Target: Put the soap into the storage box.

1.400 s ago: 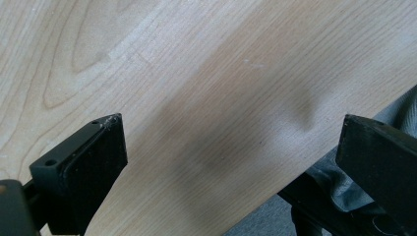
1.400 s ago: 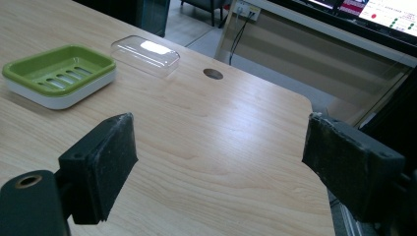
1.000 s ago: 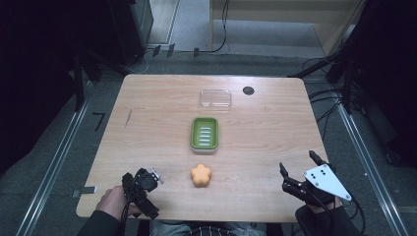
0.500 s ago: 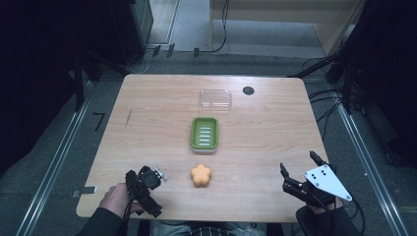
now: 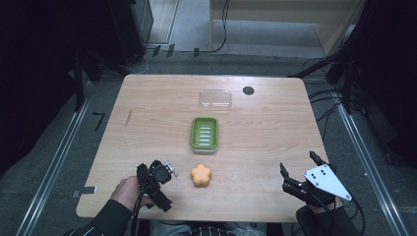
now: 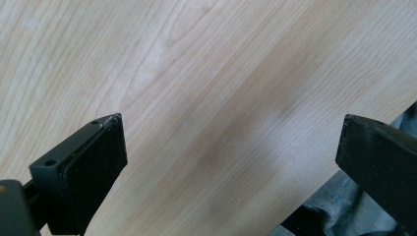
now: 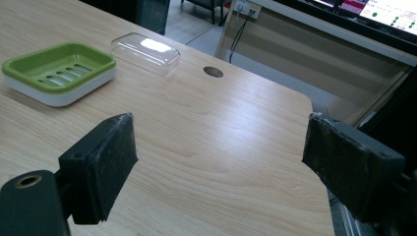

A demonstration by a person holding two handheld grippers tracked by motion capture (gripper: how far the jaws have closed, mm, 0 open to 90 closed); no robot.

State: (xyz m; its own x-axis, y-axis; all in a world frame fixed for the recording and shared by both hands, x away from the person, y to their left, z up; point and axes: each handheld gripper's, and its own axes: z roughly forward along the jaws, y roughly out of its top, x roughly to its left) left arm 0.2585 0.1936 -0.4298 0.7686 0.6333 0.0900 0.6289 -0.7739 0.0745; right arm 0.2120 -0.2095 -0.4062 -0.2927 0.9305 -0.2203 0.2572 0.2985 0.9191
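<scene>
Your orange flower-shaped soap (image 5: pixel 201 175) lies flat on the surface (image 5: pixel 147 118) with no long axis, between your tongs, nearer the left tongs (image 5: pixel 156 189). Your right gripper view shows the green soap dish (image 7: pixel 59 66) and clear lid (image 7: pixel 146 53). Both left and right tongs (image 5: pixel 299 172) gape wide, empty.

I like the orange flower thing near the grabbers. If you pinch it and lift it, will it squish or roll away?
The orange flower-shaped piece lies flat on the table, so it probably won't roll. It looks solid and rounded, likely soap for the green dish, so it may feel firm but a bit slippery between the jaws. It looks small, so probably light.
</scene>
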